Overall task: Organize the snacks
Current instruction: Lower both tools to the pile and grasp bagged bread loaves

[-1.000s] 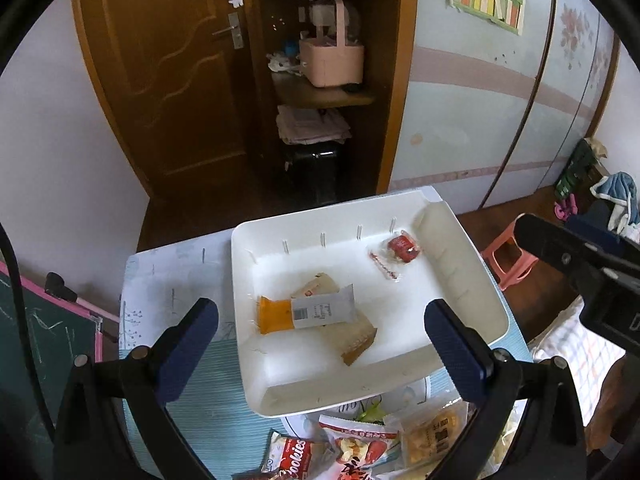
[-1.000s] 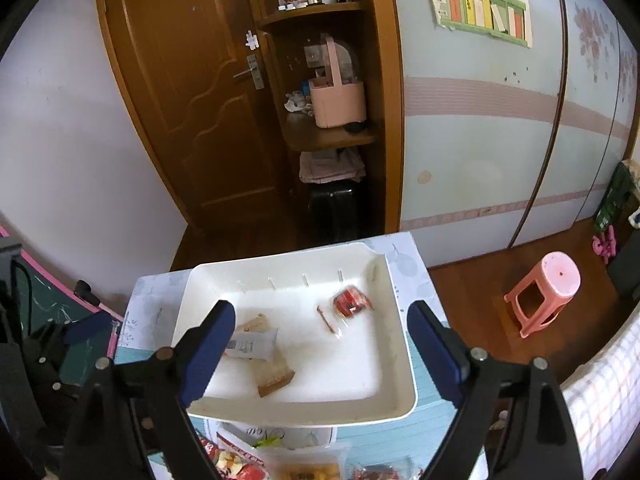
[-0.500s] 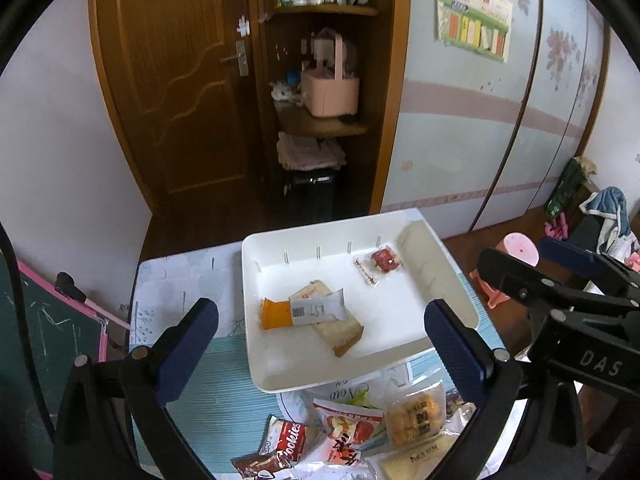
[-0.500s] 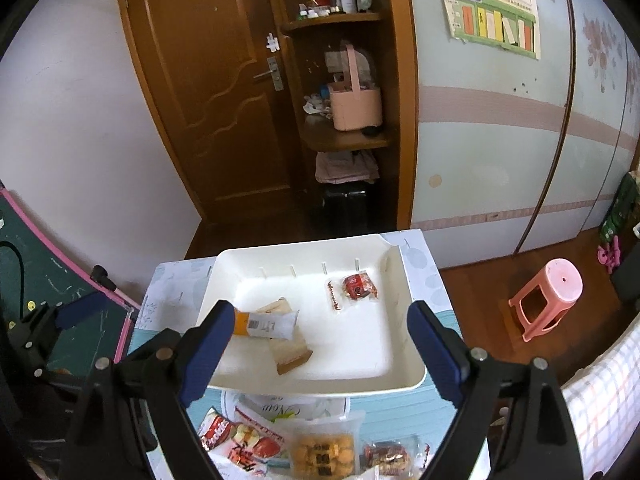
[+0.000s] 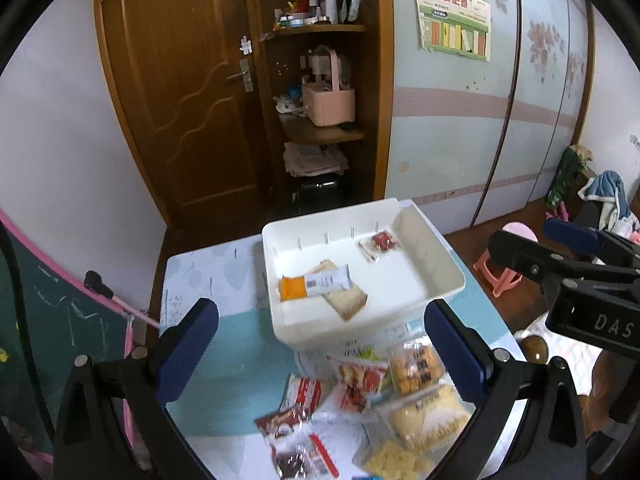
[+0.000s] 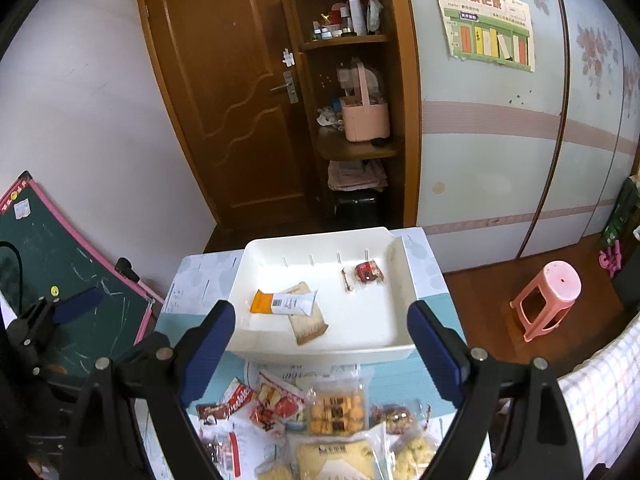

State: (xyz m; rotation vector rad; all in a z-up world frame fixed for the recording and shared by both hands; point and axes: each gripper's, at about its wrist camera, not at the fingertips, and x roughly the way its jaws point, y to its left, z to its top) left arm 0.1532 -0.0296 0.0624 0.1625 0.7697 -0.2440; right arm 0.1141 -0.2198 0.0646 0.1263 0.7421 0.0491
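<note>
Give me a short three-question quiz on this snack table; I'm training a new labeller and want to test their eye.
1. True or false: the white plastic tray holds no snacks.
2. What overlaps the tan flat wafer packet in the tray?
A. the orange-and-white wrapped bar
B. the small red clear-wrapped candy
C. a green bottle
3. Fill in: both the left gripper and the right gripper are ____ and hold nothing.

Key
1. False; three packets lie inside, while the pile of loose snack bags waits on the table in front of it.
2. A
3. open
</note>
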